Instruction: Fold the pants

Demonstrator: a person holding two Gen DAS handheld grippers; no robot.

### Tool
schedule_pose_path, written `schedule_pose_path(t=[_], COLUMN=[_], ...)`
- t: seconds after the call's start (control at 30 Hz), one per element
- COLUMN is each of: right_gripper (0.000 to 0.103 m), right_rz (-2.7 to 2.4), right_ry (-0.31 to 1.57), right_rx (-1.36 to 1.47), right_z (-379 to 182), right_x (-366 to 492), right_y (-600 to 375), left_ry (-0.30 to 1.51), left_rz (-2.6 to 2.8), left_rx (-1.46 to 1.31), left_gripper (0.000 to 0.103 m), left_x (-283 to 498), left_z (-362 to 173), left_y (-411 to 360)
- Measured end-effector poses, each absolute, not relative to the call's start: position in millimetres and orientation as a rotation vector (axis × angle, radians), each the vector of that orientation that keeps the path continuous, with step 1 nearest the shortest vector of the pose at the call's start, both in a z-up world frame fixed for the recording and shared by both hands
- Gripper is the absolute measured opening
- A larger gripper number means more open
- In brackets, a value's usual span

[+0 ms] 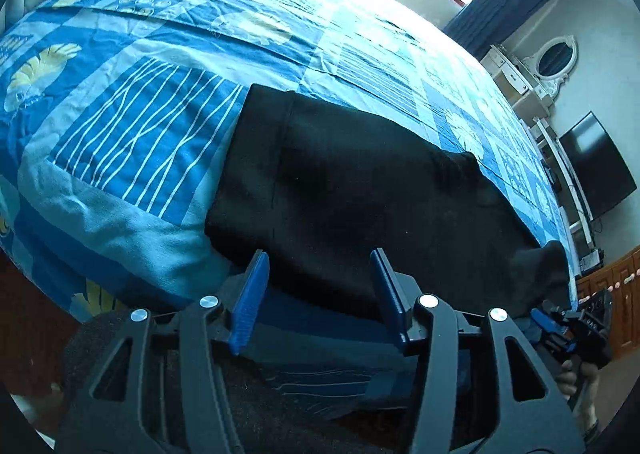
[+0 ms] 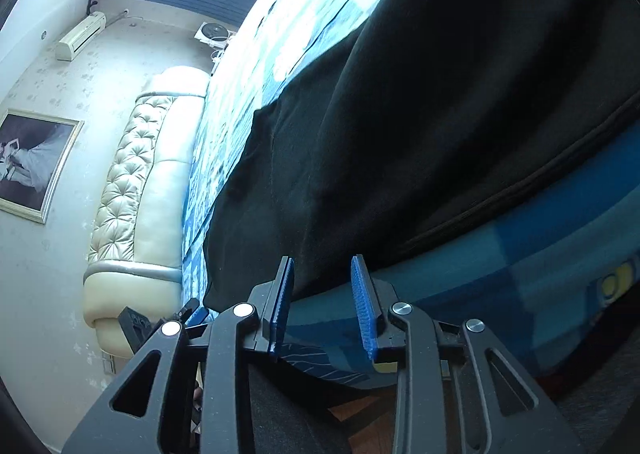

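Black pants lie flat on the bed, along its near edge, already doubled into a long dark band; one short end sits toward the padded headboard, the other runs toward the foot of the bed, where cloth bunches slightly at the edge. Left gripper: jaws spread, nothing between the blue pads; it hovers just off the near edge, pointing down at the long side of the pants. Right gripper: jaws parted, narrower than the left, pads clear of cloth, also just off the near edge; the stitched seam of the pants runs close beside it. In the left wrist view the right gripper shows low at the right, held in a hand. Judgement: one fold looks laid and both tools are free, so the step in hand is probably re-gripping for the next fold. To do it well, each gripper should take all layers at a matching point, so none slip. The pair should travel together and level to keep edges aligned. The bunched end wants smoothing first.
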State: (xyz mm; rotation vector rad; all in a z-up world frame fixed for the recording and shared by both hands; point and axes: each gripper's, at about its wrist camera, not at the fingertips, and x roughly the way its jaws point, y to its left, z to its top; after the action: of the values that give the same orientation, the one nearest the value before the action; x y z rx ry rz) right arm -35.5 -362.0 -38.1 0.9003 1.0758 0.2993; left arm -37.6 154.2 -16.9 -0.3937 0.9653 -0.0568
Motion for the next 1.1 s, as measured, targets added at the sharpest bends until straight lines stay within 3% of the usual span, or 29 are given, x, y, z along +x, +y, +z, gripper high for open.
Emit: schedule_pose_path(t=[0.07,0.2,0.43,0.77,0.83,0.87,0.9,1.1], right_gripper=[0.032,0.038,0.039,0.038,0.031,0.016,0.008,0.006], right_rz=[0.199,-0.041,-0.313,-0.362,-0.366,-0.366,-0.360,-0.327], right_ry=[1.006,0.849,0.661,0.544,0.551,0.564,0.569,0.492], right_rx=[0.872,0.908,1.077,1.169,1.153,1.141,1.137,1.048], right_z=[-26.1,-23.9,-53.9,-76.0,-77.7,-77.4,-76.5,-26.8], right_x=[-33.4,-24.9,-7.7,5.6,6.9,6.8,4.9,-13.9], right_y=[-407.6,-518.4,-654.0,-691.1,-694.5,-699.2,-702.3,-701.3], left_ry=[0.914,0.861,0.909,0.977,0.978,0.977,0.977,0.978], left_rz=[-0.049,-0.027,0.062,0.116,0.116,0.116,0.118,0.119], left_rx=[-0.305,-0.268,-0.274,-0.310,-0.310,-0.307,-0.301,-0.293], left_gripper=[0.073,0.081,0.083,0.083,0.085,0.087,0.088,0.088], left_x=[-38.7,-16.4,33.6,38.0,37.7,37.6,37.8,35.4], left_z=[-4.5,5.5,-15.6,-43.7,-44.3,-44.9,-44.9,-43.3], left_y=[140.4,128.0,113.8,119.6,119.0,118.3,116.9,114.3])
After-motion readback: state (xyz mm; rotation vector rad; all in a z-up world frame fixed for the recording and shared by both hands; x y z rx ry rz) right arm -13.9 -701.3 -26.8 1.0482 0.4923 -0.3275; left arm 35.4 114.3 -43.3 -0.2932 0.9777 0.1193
